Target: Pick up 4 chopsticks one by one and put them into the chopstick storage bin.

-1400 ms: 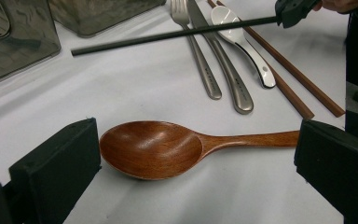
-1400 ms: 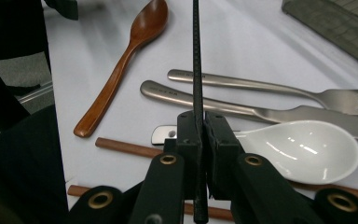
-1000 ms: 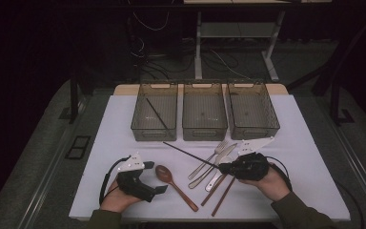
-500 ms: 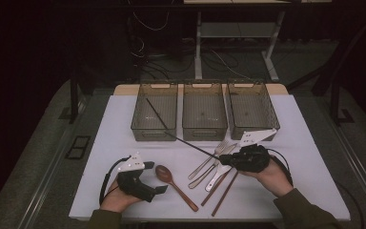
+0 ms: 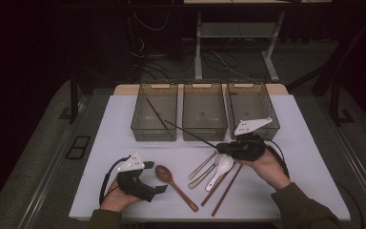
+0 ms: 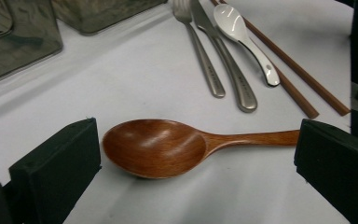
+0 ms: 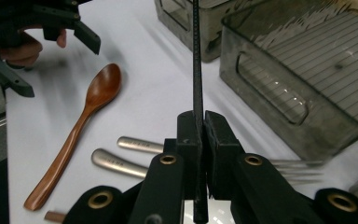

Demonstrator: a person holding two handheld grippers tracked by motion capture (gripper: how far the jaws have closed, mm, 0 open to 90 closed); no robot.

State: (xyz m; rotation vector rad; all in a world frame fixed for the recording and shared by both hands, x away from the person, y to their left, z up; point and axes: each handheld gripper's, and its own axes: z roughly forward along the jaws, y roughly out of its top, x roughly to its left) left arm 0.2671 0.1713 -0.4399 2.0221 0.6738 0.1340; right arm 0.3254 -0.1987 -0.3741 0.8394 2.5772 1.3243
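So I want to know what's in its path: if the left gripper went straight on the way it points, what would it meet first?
The wooden spoon: it lies just ahead of the open left gripper, across the gap between its jaws.

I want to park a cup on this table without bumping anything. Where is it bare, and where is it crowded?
The white table is bare right of the right gripper, and along the left edge beside the left bin. It is crowded in the front middle: the wooden spoon, metal cutlery, white spoon and brown chopsticks lie close together.

Dim high view with dark surroundings; gripper views brighter, slightly blurred.
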